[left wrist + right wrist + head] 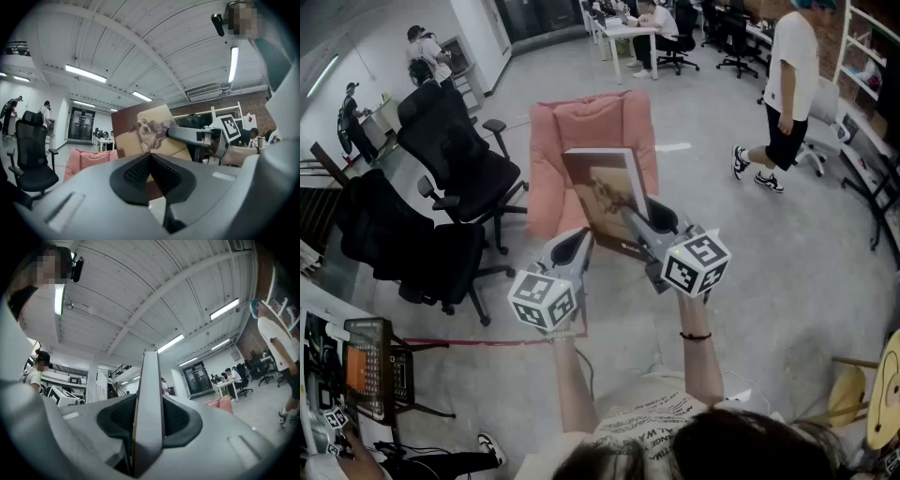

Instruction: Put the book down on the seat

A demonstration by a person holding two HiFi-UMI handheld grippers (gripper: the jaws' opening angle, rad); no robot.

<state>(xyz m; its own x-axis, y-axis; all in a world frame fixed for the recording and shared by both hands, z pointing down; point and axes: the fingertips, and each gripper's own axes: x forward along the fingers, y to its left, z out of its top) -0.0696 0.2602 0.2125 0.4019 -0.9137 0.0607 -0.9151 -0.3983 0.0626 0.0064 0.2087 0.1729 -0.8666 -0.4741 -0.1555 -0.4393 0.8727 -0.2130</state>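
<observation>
A hardcover book (605, 192) with a dog picture on its cover is held upright in the air, in front of a pink cushioned seat (558, 141) on the floor. My right gripper (637, 225) is shut on the book's lower right part. In the right gripper view the book (149, 399) stands edge-on between the pads. My left gripper (579, 242) is at the book's lower left corner with its jaws closed together. In the left gripper view the cover (145, 131) shows just beyond the left gripper's (150, 157) tips, with the seat (89, 159) low at the left.
Two black office chairs (459, 159) (403, 234) stand left of the seat. A person (787, 84) stands at the back right. A desk with gear (356, 375) is at the near left, a yellow stool (853, 394) at the near right. Red tape (469, 340) lies on the floor.
</observation>
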